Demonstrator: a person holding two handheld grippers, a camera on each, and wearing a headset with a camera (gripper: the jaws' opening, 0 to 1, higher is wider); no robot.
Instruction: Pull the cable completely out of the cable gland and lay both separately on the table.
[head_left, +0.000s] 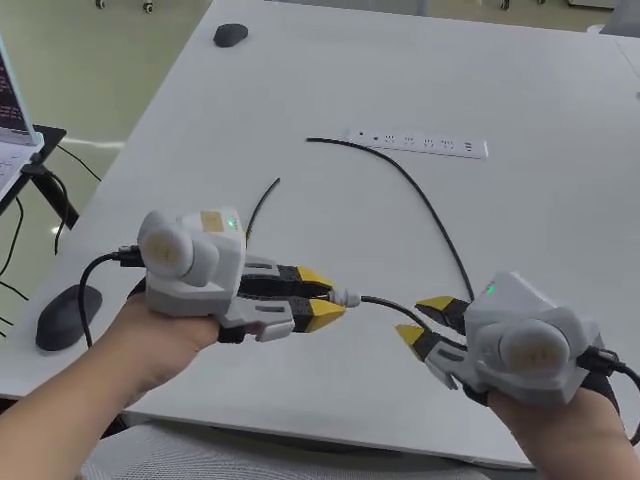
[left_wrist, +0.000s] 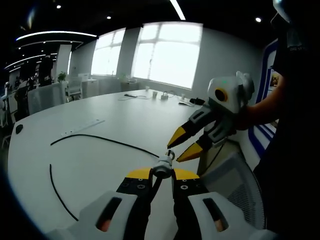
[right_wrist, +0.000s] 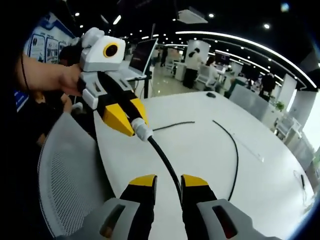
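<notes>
**Left tool**: the jaws are closed on the cable gland. The gland projects just past the yellow tips and is held above the table. Its nose points straight ahead of this tool, toward the right tool.

**Cable**: it leaves the gland nose and runs directly into the gap between the right tool's jaws. In the right gripper view it lies lengthwise along that tool's centre line, not across the tips. Beyond the right tool it sweeps away in a long arc on the table and ends near the power strip. A second thin black run lies on the table behind the left tool. It is probably the tail of the same cable, but the join is hidden under the tool.

**Right tool**: the jaws are parted, with a gap wider than the cable. It grips nothing.

**Governing relation**: the two tools face tip to tip, near but apart, and the cable axis is in line with both. The right tool is the nearer one to the free cable.

**Next move (judgement)**: close the right jaws on the cable just ahead of the gland, then draw the tools apart along this common axis. A sideways pull would likely kink the cable at the gland nose. The cable is not yet out of the gland.
</notes>
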